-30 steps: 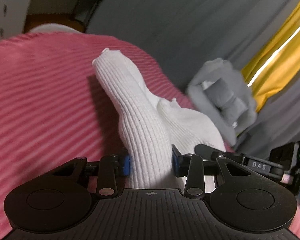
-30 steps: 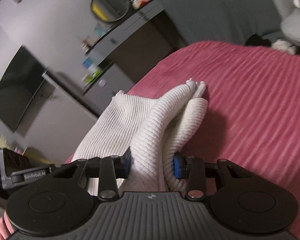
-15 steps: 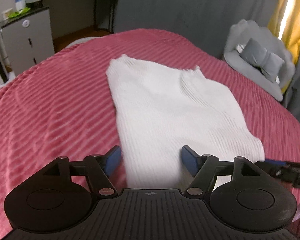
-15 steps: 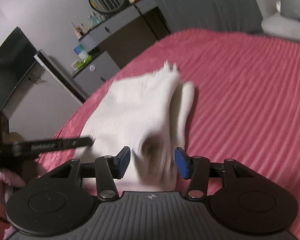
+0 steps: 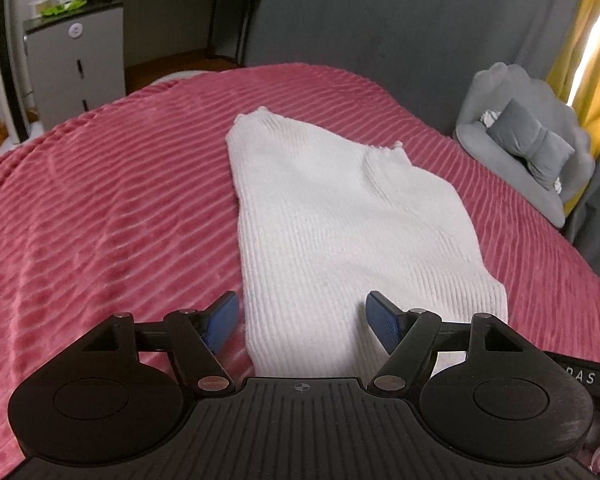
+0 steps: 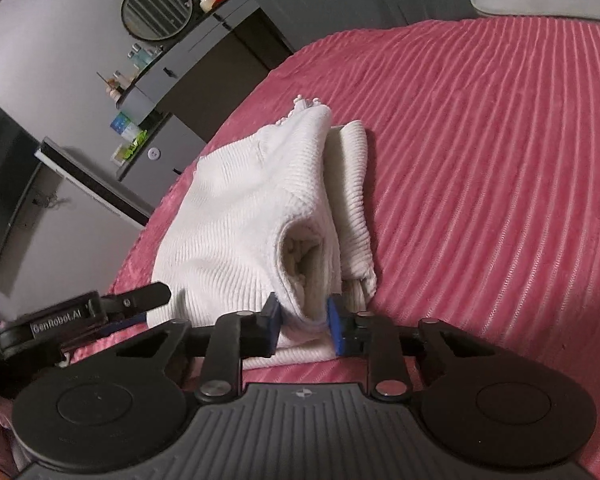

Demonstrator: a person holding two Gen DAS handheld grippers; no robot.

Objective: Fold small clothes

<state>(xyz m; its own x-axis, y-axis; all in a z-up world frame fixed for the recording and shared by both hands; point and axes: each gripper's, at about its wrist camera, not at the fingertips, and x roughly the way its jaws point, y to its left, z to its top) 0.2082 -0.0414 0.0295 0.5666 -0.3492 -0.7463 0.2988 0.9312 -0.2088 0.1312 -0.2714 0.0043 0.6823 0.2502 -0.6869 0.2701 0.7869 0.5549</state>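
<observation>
A white ribbed knit garment (image 5: 340,216) lies flat on the pink striped bedspread (image 5: 100,220), folded lengthwise. My left gripper (image 5: 302,320) is open just above the garment's near edge, holding nothing. In the right wrist view the same garment (image 6: 252,208) shows a bunched near corner, with a sleeve (image 6: 350,184) lying along its right side. My right gripper (image 6: 302,320) is shut on that raised near corner. The left gripper (image 6: 100,312) also shows at the left of the right wrist view.
A grey cushioned seat (image 5: 532,152) stands beyond the bed's right edge, by a yellow curtain (image 5: 580,52). A grey cabinet (image 5: 74,60) and a desk stand past the far left edge. The bedspread (image 6: 500,160) stretches wide to the right of the garment.
My left gripper has opened, let go of the garment and lifted back. The garment now lies flat. My right gripper, open half a second ago, has closed on the near corner.
</observation>
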